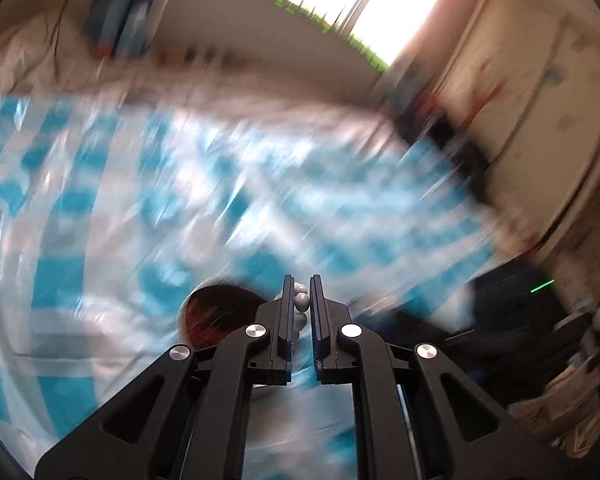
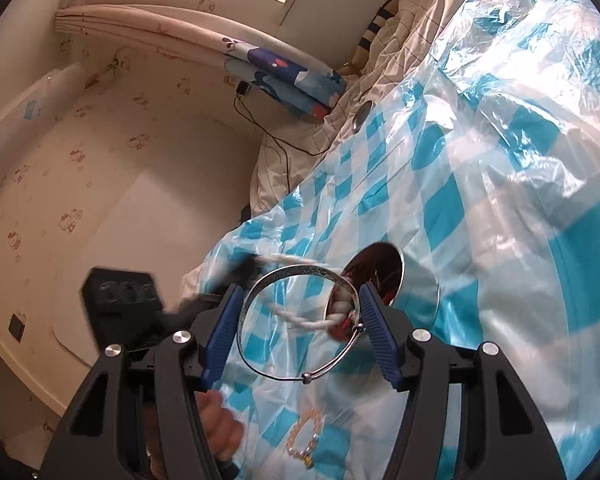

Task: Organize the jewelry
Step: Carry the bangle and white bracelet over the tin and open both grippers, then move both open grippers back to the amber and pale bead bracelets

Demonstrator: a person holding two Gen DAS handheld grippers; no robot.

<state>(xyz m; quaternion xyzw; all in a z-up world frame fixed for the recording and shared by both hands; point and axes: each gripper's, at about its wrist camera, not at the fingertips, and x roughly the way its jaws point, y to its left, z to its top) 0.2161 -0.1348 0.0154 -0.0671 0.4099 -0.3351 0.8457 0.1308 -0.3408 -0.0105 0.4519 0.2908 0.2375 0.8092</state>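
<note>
The left gripper (image 1: 301, 300) was clenched on a strand of pale grey-white beads (image 1: 301, 301), the beads pinched between its black fingers (image 1: 287, 308), and everything behind it in its own view was smeared with blur. Just past its tip, a little to the left, sat a round dark red dish (image 1: 216, 312) on the blue-and-white checked plastic sheet (image 1: 100, 240) that covered the bed. The right gripper (image 2: 300, 320) was grasping a silver bangle (image 2: 296, 324), its blue-padded fingers (image 2: 222, 332) pressed against the ring's two sides. Through and behind the bangle, in the right wrist view, the same red dish (image 2: 380, 276) lay on the sheet (image 2: 500, 200), and a white beaded strand (image 2: 300, 320) trailed from the blurred left gripper (image 2: 240, 272) toward the dish's rim. Nearer than the dish, low on the sheet, a small bracelet of peach-coloured beads (image 2: 304, 436) lay by itself. A hand (image 2: 220, 420) showed beneath the right gripper's left finger. Beyond the dish, at the far edge of the sheet, folded blue patterned cloth (image 2: 292, 80) rested against the wall.
</note>
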